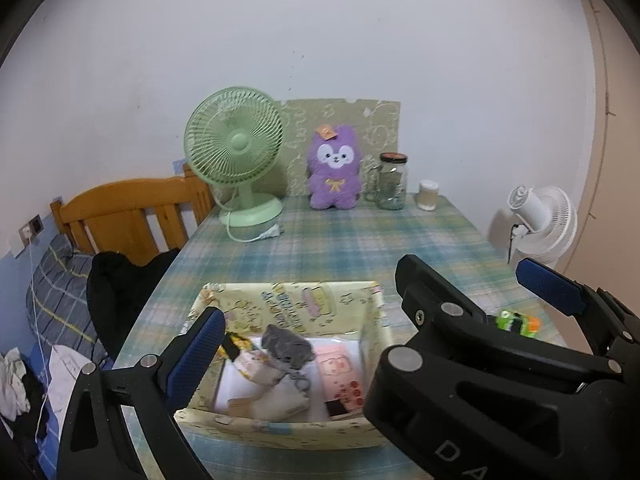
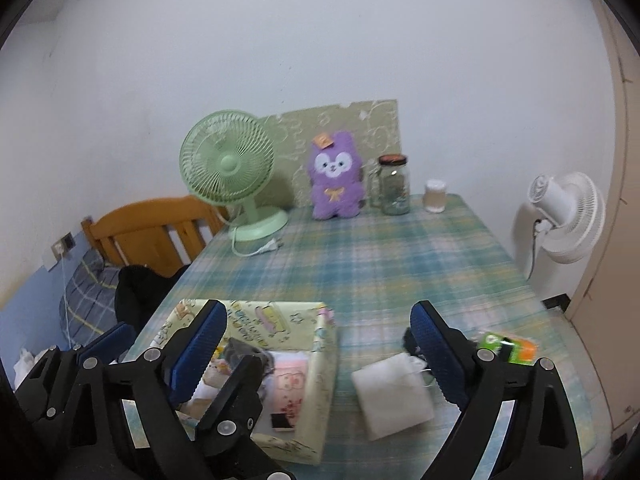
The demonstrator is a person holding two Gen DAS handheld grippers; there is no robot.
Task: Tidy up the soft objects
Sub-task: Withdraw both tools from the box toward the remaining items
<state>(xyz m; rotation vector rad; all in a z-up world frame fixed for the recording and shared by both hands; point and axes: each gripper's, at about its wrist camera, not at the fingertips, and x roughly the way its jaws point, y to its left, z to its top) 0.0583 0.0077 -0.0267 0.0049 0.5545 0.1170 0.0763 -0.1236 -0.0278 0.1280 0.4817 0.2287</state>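
A yellow patterned box (image 1: 372, 344) sits on the plaid table near me. It holds a grey soft item (image 1: 286, 346), a white pouch (image 1: 276, 392) and a pink item (image 1: 340, 364). My left gripper (image 1: 320, 344) hovers open above the box with nothing in it; its right finger is hidden behind the right gripper (image 1: 464, 280). In the right wrist view, my right gripper (image 2: 318, 320) stands open above the table. A white folded cloth (image 2: 392, 396) lies flat below it, beside the box (image 2: 320, 400), untouched. A purple plush toy (image 2: 336, 176) stands at the table's far edge.
At the back stand a green desk fan (image 1: 236, 152), a glass jar (image 1: 394, 182) and a small lidded container (image 1: 428, 194). A green-and-orange packet (image 2: 508, 346) lies at the right. A white fan (image 2: 568, 216) stands beyond the right edge, a wooden bed (image 1: 128, 208) to the left.
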